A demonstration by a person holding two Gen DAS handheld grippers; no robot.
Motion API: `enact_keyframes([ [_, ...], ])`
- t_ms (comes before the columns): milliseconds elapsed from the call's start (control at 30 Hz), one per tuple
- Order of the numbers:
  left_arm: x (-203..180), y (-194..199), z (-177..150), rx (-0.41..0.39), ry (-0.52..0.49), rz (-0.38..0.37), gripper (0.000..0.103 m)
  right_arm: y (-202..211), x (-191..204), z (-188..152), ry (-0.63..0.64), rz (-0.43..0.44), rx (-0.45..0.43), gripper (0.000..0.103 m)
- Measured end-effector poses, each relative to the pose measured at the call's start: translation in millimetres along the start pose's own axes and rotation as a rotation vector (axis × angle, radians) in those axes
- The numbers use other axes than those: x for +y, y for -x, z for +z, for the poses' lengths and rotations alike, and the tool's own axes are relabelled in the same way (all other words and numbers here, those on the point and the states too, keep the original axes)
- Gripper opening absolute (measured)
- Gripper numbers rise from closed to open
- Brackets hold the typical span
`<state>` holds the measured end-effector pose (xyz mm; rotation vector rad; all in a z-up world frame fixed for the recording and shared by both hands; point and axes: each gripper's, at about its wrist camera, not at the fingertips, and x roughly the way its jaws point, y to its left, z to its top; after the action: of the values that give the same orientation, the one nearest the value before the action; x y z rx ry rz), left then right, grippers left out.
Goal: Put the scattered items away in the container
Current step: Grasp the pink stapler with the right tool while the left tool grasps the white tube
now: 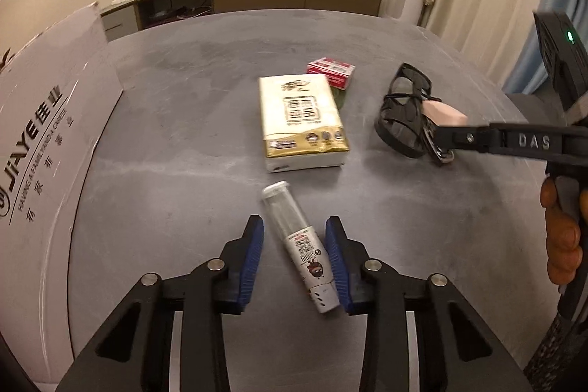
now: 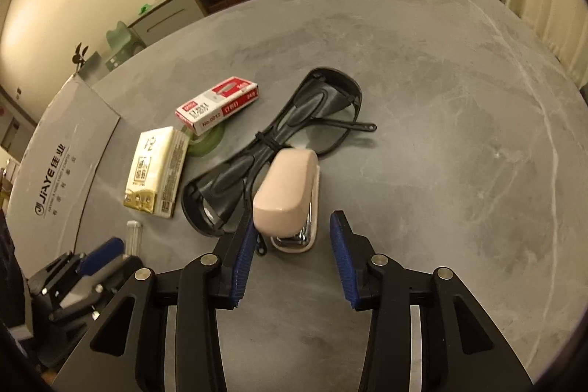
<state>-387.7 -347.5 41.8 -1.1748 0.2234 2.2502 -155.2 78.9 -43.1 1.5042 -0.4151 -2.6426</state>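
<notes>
On the grey table (image 1: 183, 105), the left hand-held gripper (image 1: 294, 259) has its jaws apart on either side of a white tube with a clear cap (image 1: 299, 247), which lies flat between the blue pads (image 1: 251, 259) and appears to touch the right one. Beyond the tube lies a tissue pack (image 1: 303, 122), with a red staple box (image 1: 332, 71) just behind it. The right hand-held gripper (image 2: 292, 256) also has its jaws apart, with a pink stapler (image 2: 288, 193) between the fingertips, near the left pad. Black safety glasses (image 2: 279, 138) lie touching the stapler. A green tape roll (image 2: 207, 142) sits under the staple box. The cardboard box (image 1: 47, 135) stands at the table's left edge.
</notes>
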Motion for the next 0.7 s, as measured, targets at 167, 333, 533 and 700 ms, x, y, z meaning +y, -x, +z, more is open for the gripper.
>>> enact_keyframes([
  [167,-0.4,1.4,-1.3,0.008,0.010,-0.031,0.047,11.5,-1.9,-1.5,0.008,-0.035,-0.027,0.043],
  [333,-14.7,0.0,-3.9,0.007,-0.080,-0.004,0.037,0.8,9.2,6.7,0.025,-0.002,-0.056,0.044],
  [533,-8.7,2.7,-4.2,0.023,-0.072,-0.046,0.020,-6.7,9.4,6.1,0.025,-0.011,-0.054,0.027],
  [700,-8.2,16.0,-5.3,0.001,-0.076,-0.055,0.020,2.2,5.6,-3.1,0.013,-0.005,-0.044,0.027],
])
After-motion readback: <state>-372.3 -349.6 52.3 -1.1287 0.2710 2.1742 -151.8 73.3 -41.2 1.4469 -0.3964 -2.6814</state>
